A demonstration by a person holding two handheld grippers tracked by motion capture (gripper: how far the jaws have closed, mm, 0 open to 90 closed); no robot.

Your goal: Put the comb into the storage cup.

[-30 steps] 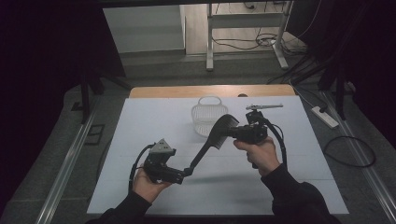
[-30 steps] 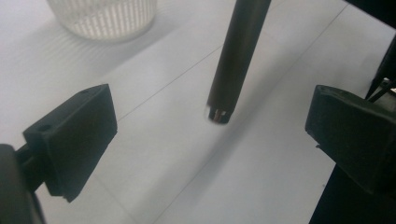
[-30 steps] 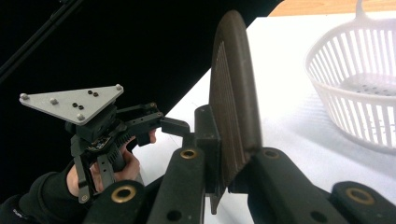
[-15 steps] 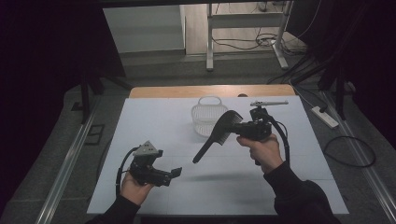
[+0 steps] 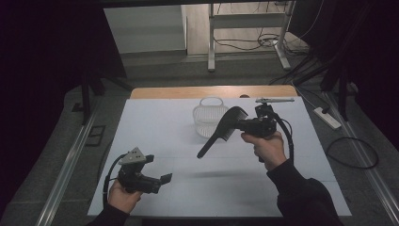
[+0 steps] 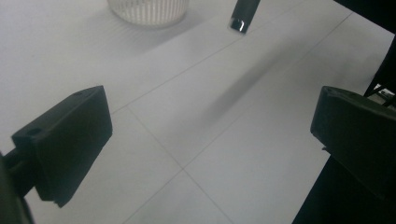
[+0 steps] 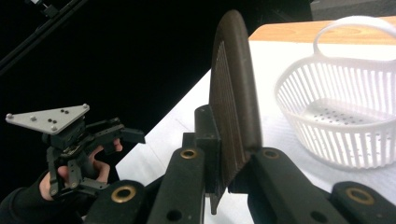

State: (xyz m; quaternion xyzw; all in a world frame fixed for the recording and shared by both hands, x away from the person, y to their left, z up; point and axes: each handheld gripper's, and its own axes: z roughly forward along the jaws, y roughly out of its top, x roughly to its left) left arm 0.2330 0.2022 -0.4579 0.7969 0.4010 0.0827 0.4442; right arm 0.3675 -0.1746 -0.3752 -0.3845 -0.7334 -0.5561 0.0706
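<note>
A black comb [image 5: 221, 132] hangs in the air over the middle of the white table top [image 5: 155, 127], its handle slanting down to the left. My right gripper [image 5: 242, 125] is shut on its toothed end; in the right gripper view the comb [image 7: 233, 107] stands upright between the jaws of my right gripper [image 7: 229, 177]. My left gripper [image 5: 164, 179] is low at the near left, open and holding nothing. In the left gripper view its jaws stand wide apart around my left gripper [image 6: 210, 135], with the comb's handle tip [image 6: 243, 14] farther off.
A white slatted basket [image 5: 209, 117] with a hoop handle stands at the back middle of the table, just behind the comb, and it is empty [image 7: 341, 116]. Dark floor, cables and a metal frame surround the table.
My left gripper has drawn back to the near left, away from the comb's handle end. The right gripper and comb have stayed almost in place.
</note>
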